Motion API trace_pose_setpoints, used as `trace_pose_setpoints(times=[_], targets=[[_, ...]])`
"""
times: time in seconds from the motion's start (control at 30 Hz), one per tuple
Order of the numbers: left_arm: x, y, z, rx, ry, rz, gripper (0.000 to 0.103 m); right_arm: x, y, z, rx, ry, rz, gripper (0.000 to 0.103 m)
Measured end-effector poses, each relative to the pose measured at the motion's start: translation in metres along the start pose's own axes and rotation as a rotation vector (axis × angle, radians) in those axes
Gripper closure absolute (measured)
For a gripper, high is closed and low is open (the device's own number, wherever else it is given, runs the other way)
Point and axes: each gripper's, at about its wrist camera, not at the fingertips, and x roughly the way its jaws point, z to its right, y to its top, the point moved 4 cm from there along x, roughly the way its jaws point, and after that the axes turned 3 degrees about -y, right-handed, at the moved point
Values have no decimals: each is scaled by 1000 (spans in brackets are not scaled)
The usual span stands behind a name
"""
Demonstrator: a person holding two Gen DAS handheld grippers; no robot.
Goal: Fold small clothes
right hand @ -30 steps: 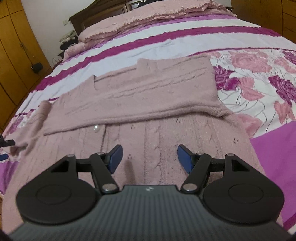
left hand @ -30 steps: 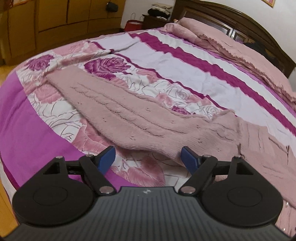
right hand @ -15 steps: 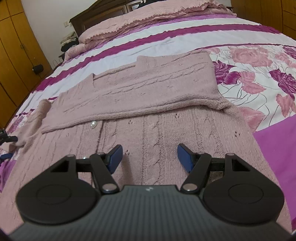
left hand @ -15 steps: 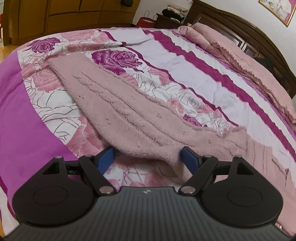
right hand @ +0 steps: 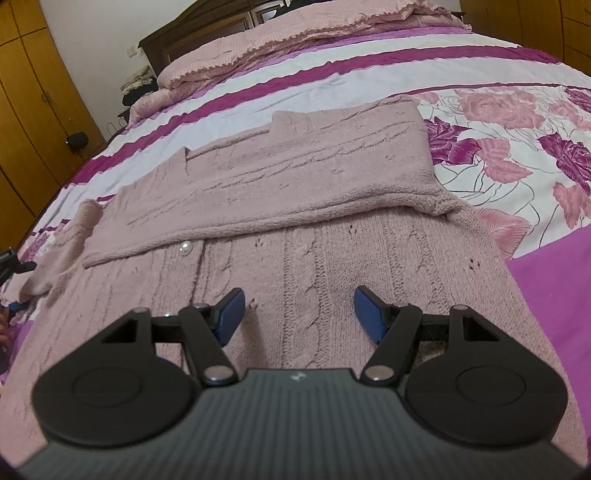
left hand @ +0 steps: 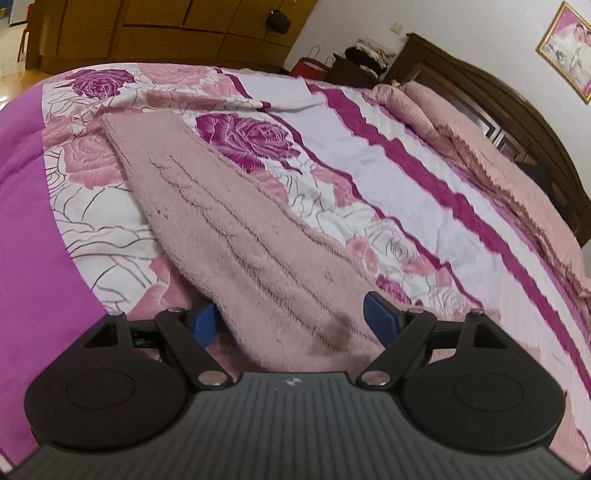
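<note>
A pink cable-knit cardigan (right hand: 332, 258) lies flat on the flowered bedspread (right hand: 517, 155), one sleeve (right hand: 295, 177) folded across its chest. My right gripper (right hand: 300, 301) hovers open just over the cardigan's lower body, nothing between its fingers. In the left wrist view the other sleeve (left hand: 229, 221) stretches away across the bedspread (left hand: 388, 173). My left gripper (left hand: 290, 314) is open around the sleeve's near end, and the knit lies between the blue pads. The sleeve's edge covers part of the left pad. The pads stand apart from the cloth's sides.
A folded pink blanket and pillows (right hand: 295, 40) lie at the dark wooden headboard (left hand: 517, 110). Wooden wardrobes (left hand: 166, 33) stand beyond the bed's side, with a red bag (left hand: 310, 68) and a cluttered nightstand (left hand: 362, 62) nearby. The purple border (left hand: 33, 258) marks the bed's edge.
My left gripper has moved forward and down onto the sleeve and rolled; the sleeve's near end now lies between its fingers. The right gripper has stayed still.
</note>
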Motion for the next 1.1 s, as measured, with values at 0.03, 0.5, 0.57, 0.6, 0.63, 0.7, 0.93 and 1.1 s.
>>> trace_pose_setpoints(times=[0.03,0.5,0.57,0.6,0.63,0.7,0.93,1.1], targets=[[1,1,0,-6,-3,6,18,0,0,0,-1,-1,0,36],[-37,23,37,92,-237,138,82,-2,0,2,19,16,12,36],[-50,26,51,93,-289,154,82,-2,0,2,23,19,15,36],[-56,27,58,97,-311,165,82,-3,0,2,24,20,17,36],[-63,27,67,104,-336,177,82,-3,0,2,27,23,19,36],[-74,27,84,121,-382,192,82,-3,-1,3,32,26,22,36],[-112,2,158,233,-538,198,82,-4,-1,6,45,37,29,36],[-121,-26,206,305,-603,166,82,-6,-1,7,60,49,37,36]])
